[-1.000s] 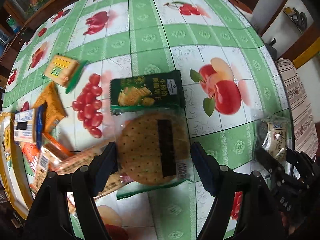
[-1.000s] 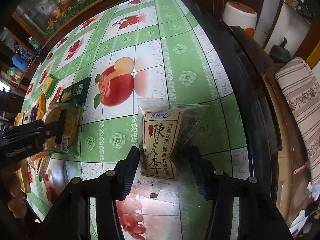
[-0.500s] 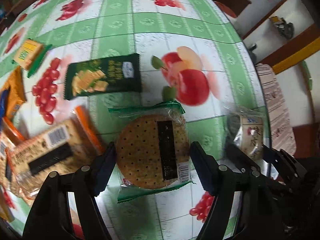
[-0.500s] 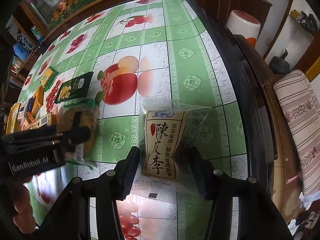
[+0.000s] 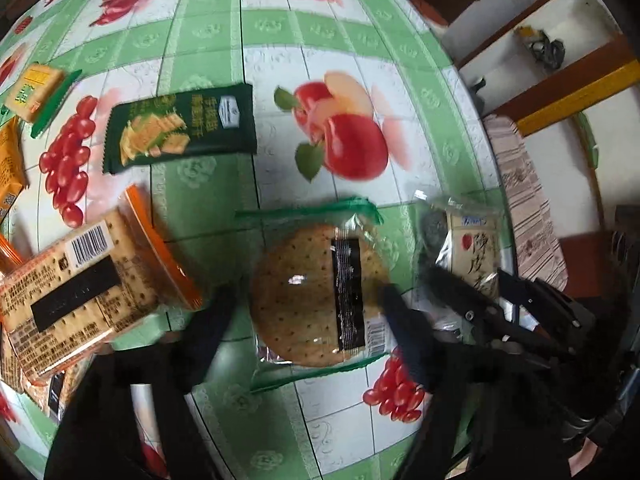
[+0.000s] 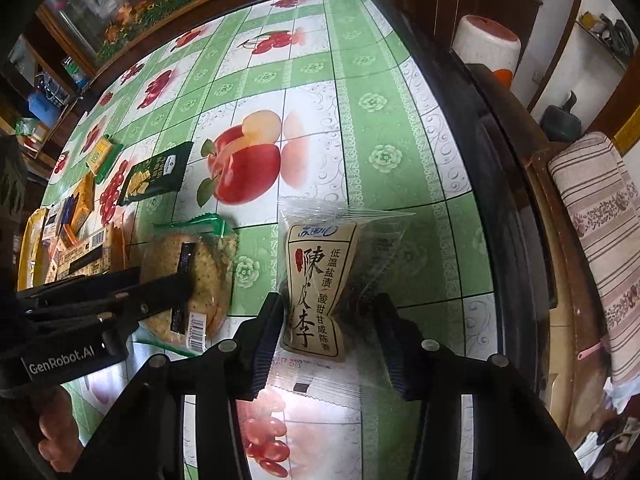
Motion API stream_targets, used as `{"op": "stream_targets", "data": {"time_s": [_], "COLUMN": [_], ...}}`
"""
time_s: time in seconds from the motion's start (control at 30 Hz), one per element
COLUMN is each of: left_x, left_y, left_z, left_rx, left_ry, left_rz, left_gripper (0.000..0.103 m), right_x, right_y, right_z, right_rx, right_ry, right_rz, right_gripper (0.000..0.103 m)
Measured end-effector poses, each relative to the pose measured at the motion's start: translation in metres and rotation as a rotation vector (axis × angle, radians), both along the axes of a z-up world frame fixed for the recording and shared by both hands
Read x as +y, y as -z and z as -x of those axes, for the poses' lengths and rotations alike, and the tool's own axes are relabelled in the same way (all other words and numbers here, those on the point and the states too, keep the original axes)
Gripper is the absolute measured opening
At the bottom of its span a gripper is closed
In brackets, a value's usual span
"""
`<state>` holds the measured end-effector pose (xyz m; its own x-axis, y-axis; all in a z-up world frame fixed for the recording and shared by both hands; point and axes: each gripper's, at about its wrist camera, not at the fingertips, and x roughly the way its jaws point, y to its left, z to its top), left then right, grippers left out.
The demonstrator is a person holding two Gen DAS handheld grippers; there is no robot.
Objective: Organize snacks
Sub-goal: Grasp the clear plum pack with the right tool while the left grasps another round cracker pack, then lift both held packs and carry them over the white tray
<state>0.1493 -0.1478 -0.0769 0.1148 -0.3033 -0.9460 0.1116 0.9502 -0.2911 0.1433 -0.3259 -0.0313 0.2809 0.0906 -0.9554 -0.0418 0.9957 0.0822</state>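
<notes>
Round cracker pack (image 5: 320, 296) flat on counter (image 5: 208, 32), black label strip running away from camera, green seal ends near and far. Left gripper (image 5: 308, 308) straddles it: fingers (image 5: 212, 320) spread, opening, both sides just clear of wrapper. Plum packet (image 6: 316, 292) flat, long axis away from camera, printed text upright. Right gripper (image 6: 328, 332) closing, fingers (image 6: 264, 336) pinching packet's near half, wrapper waisted.

glossy clear plastic wraps the round cracker (image 5: 316, 296); tablecloth (image 6: 360, 136) smooth, shiny vinyl.
</notes>
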Motion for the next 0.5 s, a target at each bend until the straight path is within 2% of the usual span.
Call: {"op": "stream_targets", "data": {"time_s": [0.2, 0.27, 0.37, 0.43, 0.47, 0.5], "left_x": [-0.014, -0.022, -0.035, -0.049, -0.057, -0.062], "left_y": [0.003, 0.008, 0.013, 0.018, 0.020, 0.021], "left_z": [0.000, -0.005, -0.006, -0.002, 0.002, 0.006], "left_rx": [-0.028, -0.025, -0.020, -0.032, -0.049, -0.078], "left_ry": [-0.034, -0.035, -0.010, 0.036, 0.061, 0.062], "left_rz": [-0.049, -0.103, -0.151, -0.234, -0.270, -0.266], "left_gripper": [0.090, 0.103, 0.103, 0.103, 0.103, 0.103], "right_x": [-0.008, -0.012, -0.020, -0.020, -0.019, -0.020], "right_y": [0.002, 0.002, 0.001, 0.001, 0.001, 0.001], "right_z": [-0.003, -0.004, -0.004, -0.004, -0.004, -0.005], "right_rx": [0.018, 0.021, 0.025, 0.033, 0.038, 0.040], "right_ry": [0.032, 0.043, 0.036, 0.017, 0.011, 0.005], "right_rz": [-0.043, -0.044, -0.035, -0.019, -0.009, 0.000], "right_gripper": [0.051, 0.051, 0.051, 0.051, 0.051, 0.051]}}
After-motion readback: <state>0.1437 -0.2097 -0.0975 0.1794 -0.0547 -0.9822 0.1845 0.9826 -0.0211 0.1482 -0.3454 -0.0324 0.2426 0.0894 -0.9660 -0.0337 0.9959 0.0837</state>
